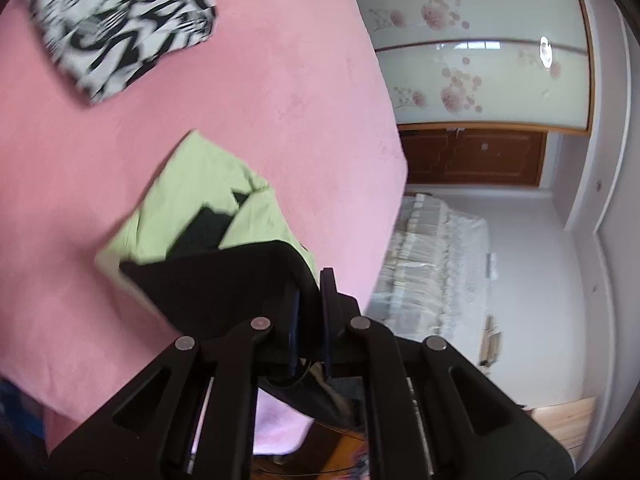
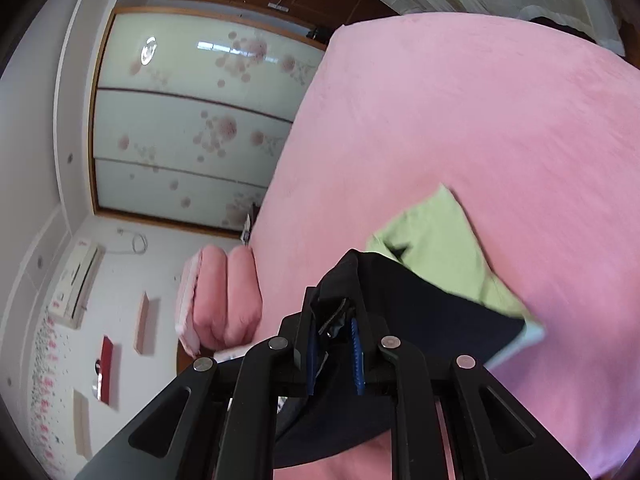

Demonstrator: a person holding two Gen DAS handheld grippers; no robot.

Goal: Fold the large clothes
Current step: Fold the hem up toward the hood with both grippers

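We have the left tongs [image 1: 310, 312] clamped on an edge of the black garment [image 1: 208, 280], right tongs [image 2: 334, 332] clamped on another edge. It hangs between them above the pink bed [image 2: 480, 120], over a green garment [image 1: 200, 192]. Black-and-white folded cloth [image 1: 124, 28] lies farther off.

Matt black cloth garment [image 1: 208, 280]; fuzzy pink bedcover [image 1: 280, 100].

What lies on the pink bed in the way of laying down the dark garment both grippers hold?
The green cloth lies directly beyond the dark garment clamped by the left gripper and right gripper. The black-and-white folded piece sits farther off, clear. The pink bed is otherwise bare.
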